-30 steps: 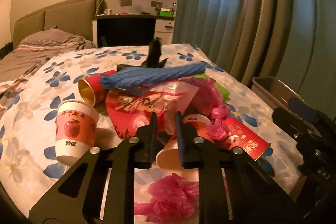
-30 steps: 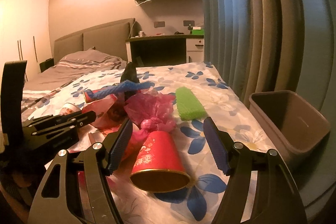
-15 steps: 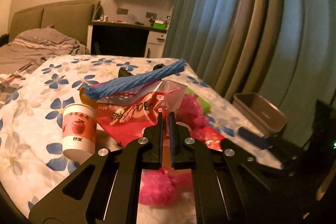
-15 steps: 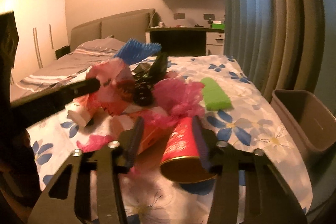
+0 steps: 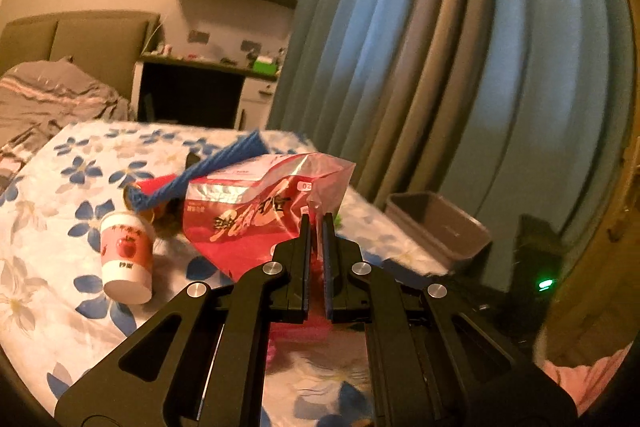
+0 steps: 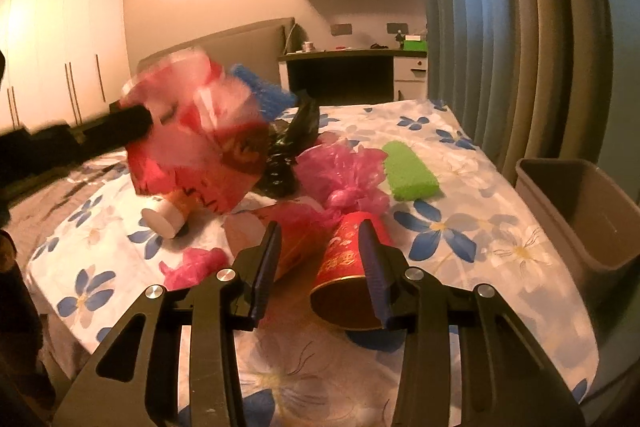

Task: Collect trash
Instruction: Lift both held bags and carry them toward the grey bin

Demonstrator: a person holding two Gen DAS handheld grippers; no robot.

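My left gripper is shut on the corner of a red snack bag and holds it above the bed; the bag shows blurred in the right wrist view, hanging from the left gripper. A blue foam net lies across the bag's top. My right gripper is partly closed around a red paper cup lying on its side; whether its pads touch the cup I cannot tell. A grey bin stands beside the bed at the right.
On the floral bedsheet lie an apple-print paper cup, pink plastic bags, a green foam net, a black bag and a small pink wad. Curtains hang at the right. A desk stands behind.
My left gripper shut on the red snack bag and lifted it, carrying the blue net up with it. My right gripper closed in around the red paper cup.
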